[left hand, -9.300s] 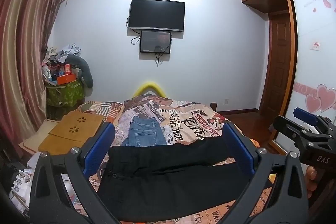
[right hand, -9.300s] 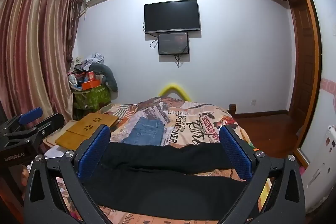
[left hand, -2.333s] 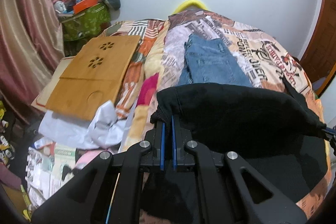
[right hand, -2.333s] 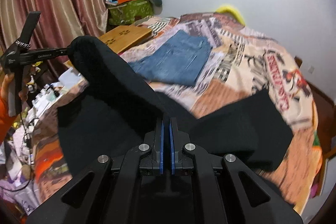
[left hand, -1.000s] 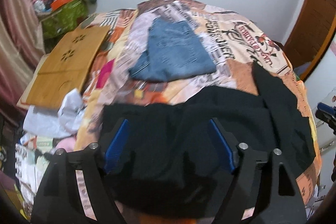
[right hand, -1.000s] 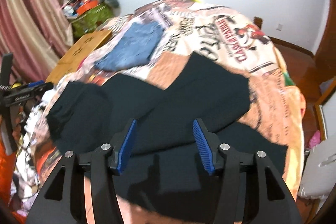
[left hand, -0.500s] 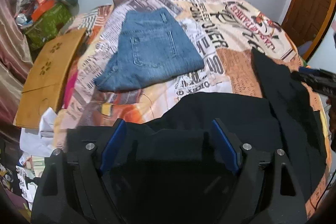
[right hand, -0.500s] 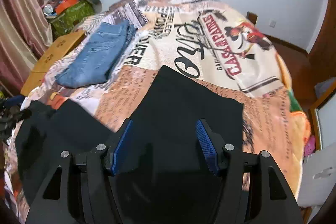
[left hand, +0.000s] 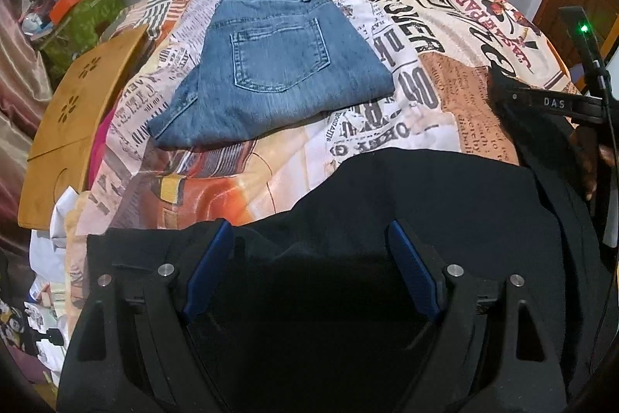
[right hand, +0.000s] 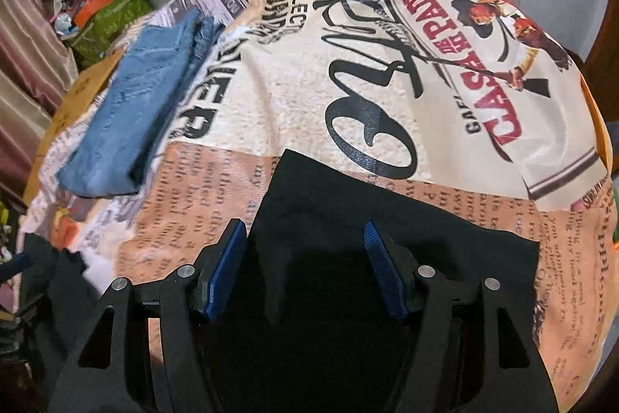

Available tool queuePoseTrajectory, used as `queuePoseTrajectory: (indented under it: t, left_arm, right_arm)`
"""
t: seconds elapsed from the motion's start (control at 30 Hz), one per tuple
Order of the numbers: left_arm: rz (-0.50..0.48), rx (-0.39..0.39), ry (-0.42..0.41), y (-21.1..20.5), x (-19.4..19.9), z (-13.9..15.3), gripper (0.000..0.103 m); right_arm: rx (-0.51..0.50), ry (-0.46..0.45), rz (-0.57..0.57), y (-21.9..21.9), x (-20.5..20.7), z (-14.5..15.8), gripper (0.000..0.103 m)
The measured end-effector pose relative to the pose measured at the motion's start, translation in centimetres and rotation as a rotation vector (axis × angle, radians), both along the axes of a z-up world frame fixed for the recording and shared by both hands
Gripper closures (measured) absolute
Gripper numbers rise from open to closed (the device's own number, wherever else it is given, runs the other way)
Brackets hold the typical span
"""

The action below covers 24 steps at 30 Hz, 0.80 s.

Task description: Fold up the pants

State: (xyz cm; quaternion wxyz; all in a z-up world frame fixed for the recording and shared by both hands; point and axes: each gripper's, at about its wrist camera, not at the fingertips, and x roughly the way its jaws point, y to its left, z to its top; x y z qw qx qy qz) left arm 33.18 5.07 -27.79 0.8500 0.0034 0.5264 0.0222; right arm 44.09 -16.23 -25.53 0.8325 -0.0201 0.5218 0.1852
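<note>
Below the left tongs [left hand: 309,266], black pants [left hand: 445,204] lie spread on a bed cover [left hand: 445,72] printed with newspaper text and lettering. Left tongs: blue pads [left hand: 211,269] spread wide, tips poised over the dark cloth with nothing pinched between them; whether the tips touch the cloth cannot be told. Ahead of these tongs and slightly to their left, folded blue jeans [left hand: 271,68] rest on the cover, back pocket up, well apart from the black cloth. Further left, a wooden board [left hand: 73,115] with flower-shaped cut-outs lies beside the bed, and a green box [left hand: 85,22] heaped with clutter stands near the wall. At the right edge of the same view, the body of the right tongs [left hand: 557,103] lies over the black cloth, with part of a hand [left hand: 588,157] behind it.

Right tongs [right hand: 305,266]: pads spread, having just been opening, with nothing gripped. A flat leg of the black pants [right hand: 387,219] runs beneath and ahead of them, its straight hem edge lying across the printed cover [right hand: 387,84]. The left pad [right hand: 228,268] hangs over the side edge of that leg. The jeans [right hand: 143,103] appear ahead and to the left, apart from the leg.
</note>
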Motion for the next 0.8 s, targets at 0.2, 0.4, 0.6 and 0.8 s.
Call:
queuePoseTrajectory:
  t: [0.2, 0.4, 0.6, 0.8]
  left_arm:
    - [0.021, -0.006, 0.009, 0.1, -0.2, 0.0, 0.020]
    - [0.013, 0.001, 0.009, -0.1, -1.5, 0.9, 0.020]
    - [-0.001, 0.018, -0.002, -0.9, -3.3, 2.2, 0.020]
    - [-0.043, 0.032, 0.007, -2.8, -4.9, 2.6, 0.017]
  right_arm:
    - [-0.063, -0.030, 0.026, -0.1, -0.3, 0.0, 0.083]
    - [-0.002, -0.019, 0.029, -1.3, -1.0, 1.3, 0.098]
    - [0.061, -0.100, 0.007, -3.2, -3.5, 6.1, 0.101]
    - [0.129, -0.174, -0.030, -6.4, -6.0, 12.1, 0.101]
